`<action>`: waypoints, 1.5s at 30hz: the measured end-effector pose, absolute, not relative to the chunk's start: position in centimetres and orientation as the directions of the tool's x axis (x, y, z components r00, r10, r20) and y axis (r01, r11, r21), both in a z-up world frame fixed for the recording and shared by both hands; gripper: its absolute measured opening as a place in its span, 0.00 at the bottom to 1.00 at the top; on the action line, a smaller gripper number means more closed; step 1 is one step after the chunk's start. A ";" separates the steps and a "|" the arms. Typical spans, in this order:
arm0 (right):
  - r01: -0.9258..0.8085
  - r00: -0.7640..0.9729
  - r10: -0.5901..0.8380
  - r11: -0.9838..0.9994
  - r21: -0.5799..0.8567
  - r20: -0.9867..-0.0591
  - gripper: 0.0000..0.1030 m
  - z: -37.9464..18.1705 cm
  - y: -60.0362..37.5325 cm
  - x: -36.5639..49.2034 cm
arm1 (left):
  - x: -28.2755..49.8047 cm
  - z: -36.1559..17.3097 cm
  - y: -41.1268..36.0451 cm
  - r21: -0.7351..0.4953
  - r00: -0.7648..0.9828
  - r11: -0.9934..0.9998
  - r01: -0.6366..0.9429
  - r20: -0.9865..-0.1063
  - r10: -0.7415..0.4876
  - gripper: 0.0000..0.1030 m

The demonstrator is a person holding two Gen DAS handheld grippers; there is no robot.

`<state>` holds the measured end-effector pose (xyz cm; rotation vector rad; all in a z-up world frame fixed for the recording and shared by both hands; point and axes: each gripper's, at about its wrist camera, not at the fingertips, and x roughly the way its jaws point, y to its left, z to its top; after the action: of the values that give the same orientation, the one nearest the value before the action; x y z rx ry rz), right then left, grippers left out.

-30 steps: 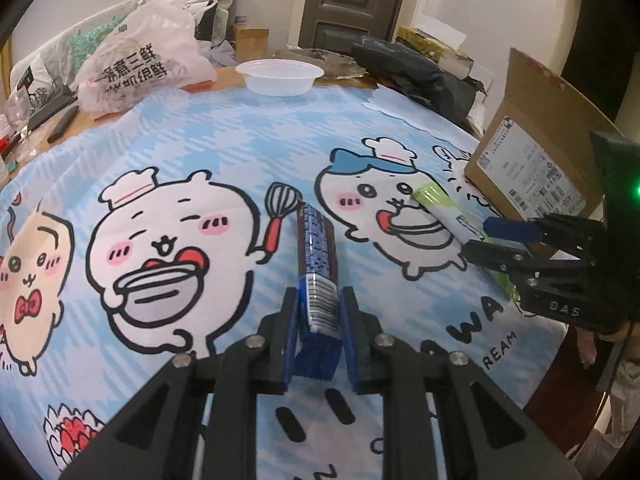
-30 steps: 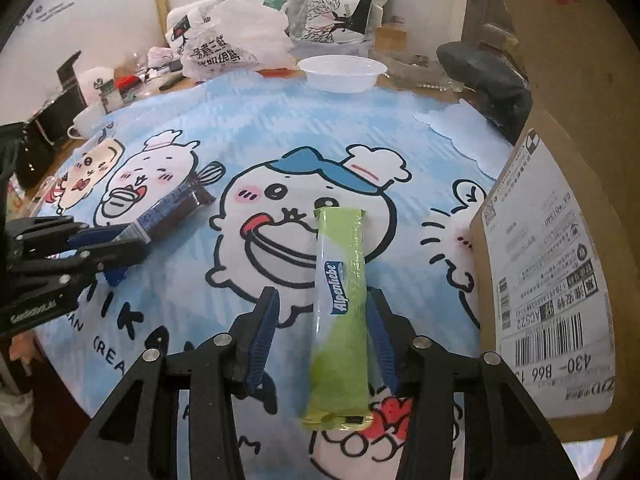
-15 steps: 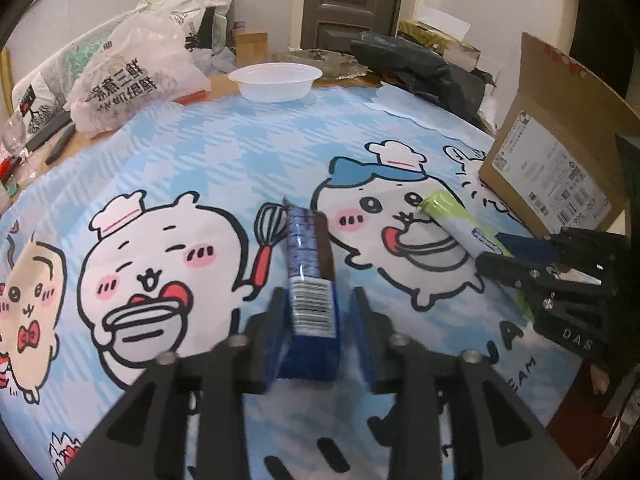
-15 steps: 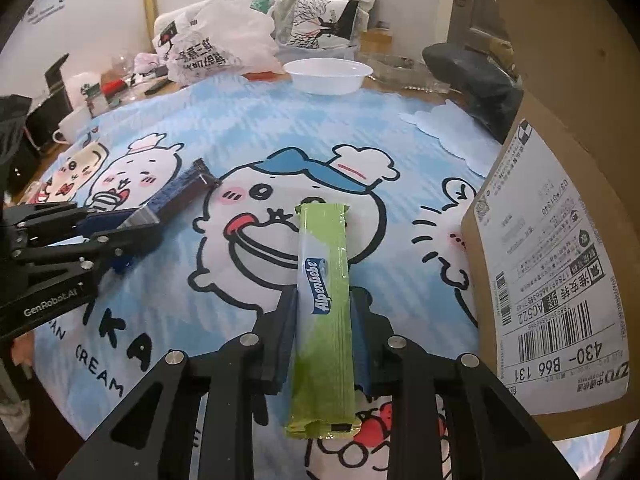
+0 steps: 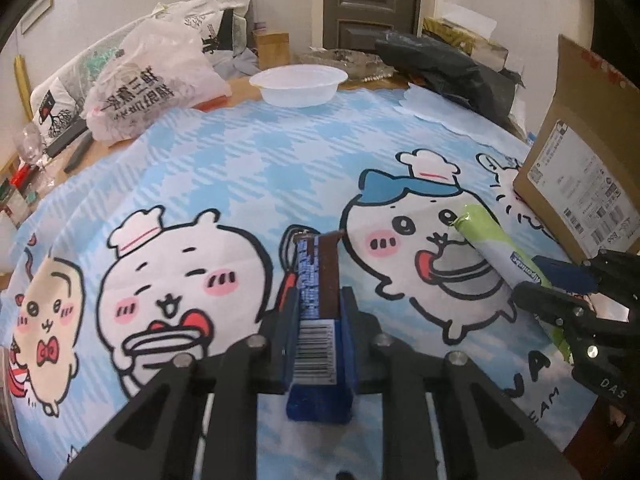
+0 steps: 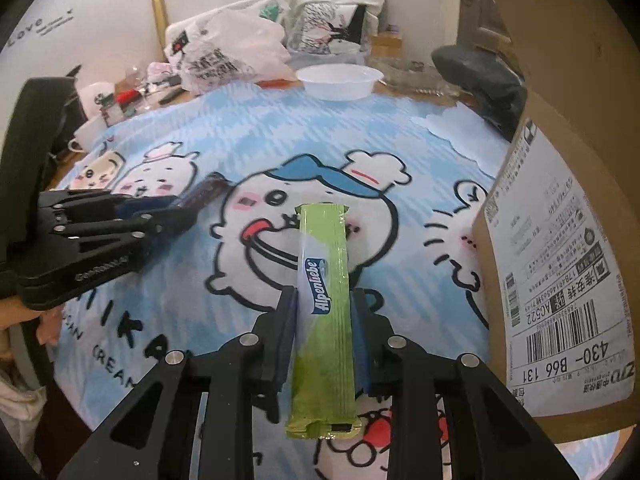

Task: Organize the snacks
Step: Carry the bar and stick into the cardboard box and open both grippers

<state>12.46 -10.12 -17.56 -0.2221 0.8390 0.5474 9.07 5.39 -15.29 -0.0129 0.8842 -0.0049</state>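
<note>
My left gripper (image 5: 319, 300) is shut on a long blue snack pack (image 5: 316, 280) with a barcode, lifted above the cartoon tablecloth (image 5: 248, 168). My right gripper (image 6: 324, 304) is shut on a green Alpenliebe candy pack (image 6: 326, 292), also lifted. In the left wrist view the right gripper (image 5: 560, 284) holds the green pack (image 5: 486, 244) at the right, beside the cardboard box (image 5: 584, 160). In the right wrist view the left gripper (image 6: 172, 210) with the blue pack (image 6: 208, 190) is at the left.
The open cardboard box (image 6: 560, 220) with a shipping label stands close on the right. A white plastic bowl (image 5: 298, 84) sits at the table's far edge. White shopping bags (image 5: 152, 88) and a black bag (image 5: 448, 68) lie behind. Cups and clutter (image 6: 112, 100) sit far left.
Both grippers have closed on their packs and raised them off the tablecloth. The right gripper was open around the green pack a second ago.
</note>
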 end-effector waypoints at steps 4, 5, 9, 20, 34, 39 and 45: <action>-0.568 0.553 0.391 0.823 0.010 -0.736 0.21 -16.5 -9.5 11.6 | 7.1 -13.4 5.9 -0.016 0.668 1.000 -0.003 -0.744 -0.010 0.16; -0.573 0.557 0.395 0.819 0.006 -0.731 0.21 -16.2 -9.3 11.3 | 6.6 -12.9 6.1 -0.017 0.676 1.000 -0.003 -0.736 -0.010 0.16; -0.602 0.567 0.431 0.798 0.004 -0.702 0.21 -14.2 -8.7 10.0 | 4.1 -10.0 6.6 -0.024 0.720 1.000 -0.007 -0.694 -0.011 0.16; -0.676 0.645 0.542 0.734 -0.071 -0.538 0.21 -5.7 -8.0 5.0 | -0.4 -1.1 5.5 -0.009 0.830 0.999 0.041 -0.557 -0.039 0.16; -0.558 0.763 0.481 0.827 -0.066 -0.432 0.21 0.3 -17.7 7.1 | 3.8 6.3 -5.8 0.030 0.836 0.963 0.269 -0.503 -0.218 0.16; -0.504 0.778 0.440 0.864 -0.026 -0.448 0.21 0.4 -22.1 9.0 | 6.8 6.8 -11.0 -0.001 0.791 0.930 0.368 -0.526 -0.313 0.16; -0.426 0.791 0.370 0.905 -0.006 -0.487 0.21 -0.7 -26.4 11.2 | 10.7 5.8 -16.2 -0.009 0.725 0.903 0.429 -0.592 -0.351 0.16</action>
<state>11.18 -26.43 -0.68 -0.1177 0.4994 0.4292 10.67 -16.24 5.83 0.1322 0.6255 -0.4315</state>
